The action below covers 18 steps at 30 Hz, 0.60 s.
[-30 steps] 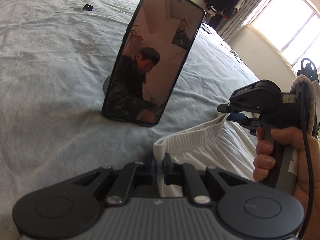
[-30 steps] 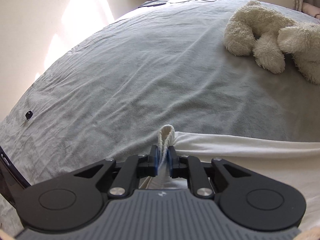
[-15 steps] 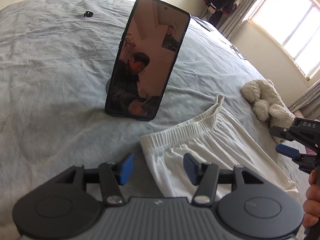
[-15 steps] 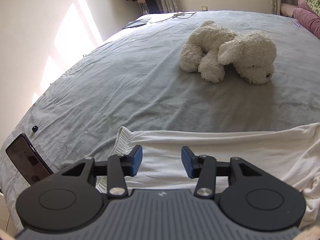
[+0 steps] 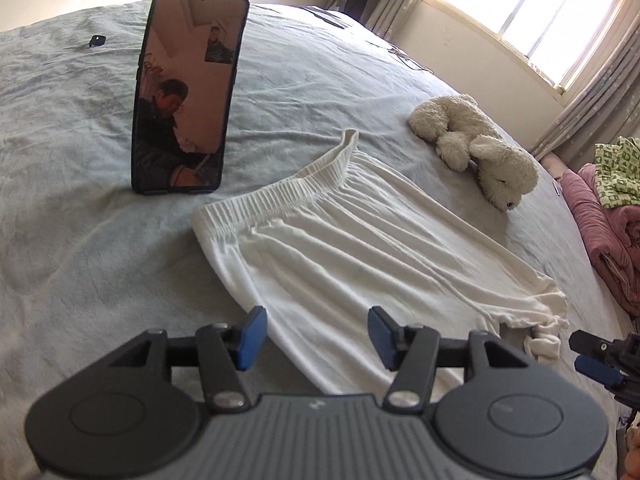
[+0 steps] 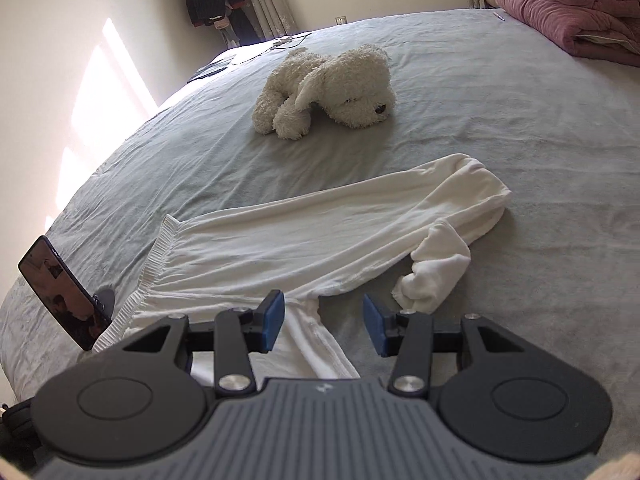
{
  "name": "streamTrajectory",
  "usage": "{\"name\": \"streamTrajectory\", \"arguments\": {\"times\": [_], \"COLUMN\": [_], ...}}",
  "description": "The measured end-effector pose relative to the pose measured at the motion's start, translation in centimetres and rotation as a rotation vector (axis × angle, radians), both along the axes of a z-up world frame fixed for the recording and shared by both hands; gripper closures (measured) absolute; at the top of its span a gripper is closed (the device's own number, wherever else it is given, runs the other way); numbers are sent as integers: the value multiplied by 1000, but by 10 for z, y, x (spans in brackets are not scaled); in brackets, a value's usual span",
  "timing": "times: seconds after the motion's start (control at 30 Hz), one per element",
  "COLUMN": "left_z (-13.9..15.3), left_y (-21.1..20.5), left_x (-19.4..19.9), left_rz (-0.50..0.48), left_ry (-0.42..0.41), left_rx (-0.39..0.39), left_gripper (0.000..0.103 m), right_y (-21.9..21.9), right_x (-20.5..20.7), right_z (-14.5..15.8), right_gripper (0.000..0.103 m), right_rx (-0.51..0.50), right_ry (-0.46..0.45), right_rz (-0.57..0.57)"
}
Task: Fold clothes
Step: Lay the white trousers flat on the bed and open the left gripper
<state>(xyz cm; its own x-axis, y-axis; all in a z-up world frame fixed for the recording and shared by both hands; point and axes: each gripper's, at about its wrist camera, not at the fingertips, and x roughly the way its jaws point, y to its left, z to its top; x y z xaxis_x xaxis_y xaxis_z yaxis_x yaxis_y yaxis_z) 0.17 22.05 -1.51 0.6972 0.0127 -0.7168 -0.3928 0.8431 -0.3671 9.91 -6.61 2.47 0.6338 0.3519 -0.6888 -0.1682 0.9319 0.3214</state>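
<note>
White trousers (image 5: 360,256) lie spread on the grey bed, elastic waistband (image 5: 280,192) toward the phone, legs running right. In the right wrist view the trousers (image 6: 304,244) show both legs, with the far cuffs (image 6: 436,276) bunched and crumpled. My left gripper (image 5: 314,336) is open and empty, above the near edge of the trousers. My right gripper (image 6: 323,322) is open and empty, above the crotch where the legs split. Its tips also show at the right edge of the left wrist view (image 5: 592,354), near the cuffs.
A phone (image 5: 184,92) stands upright on the bed beyond the waistband. A white plush dog (image 6: 328,92) lies beyond the trousers. Folded pink bedding (image 6: 580,12) sits at the far right. A small black item (image 5: 97,41) lies far left.
Both grippers were shut on the waistband a second ago. They have let go, opened, and pulled back and up; the trousers now lie flat on the bed.
</note>
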Motion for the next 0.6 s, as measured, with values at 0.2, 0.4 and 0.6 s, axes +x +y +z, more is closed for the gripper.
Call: {"name": "streamTrajectory", "arguments": {"times": [0.2, 0.4, 0.6], "left_z": [-1, 8, 10], "left_y": [-26, -58, -94], "left_x": [-3, 0, 12], "left_rz": [-116, -218, -323], "left_ry": [20, 3, -7], "left_rx": [6, 37, 38], "left_gripper": [46, 46, 49], "right_y": [-48, -80, -94], "right_x": [-41, -67, -86], "right_z": [-19, -35, -50], "right_gripper": [55, 55, 55], "right_rx": [48, 100, 147], "right_ry": [31, 52, 42], "right_rz": [-52, -78, -50]}}
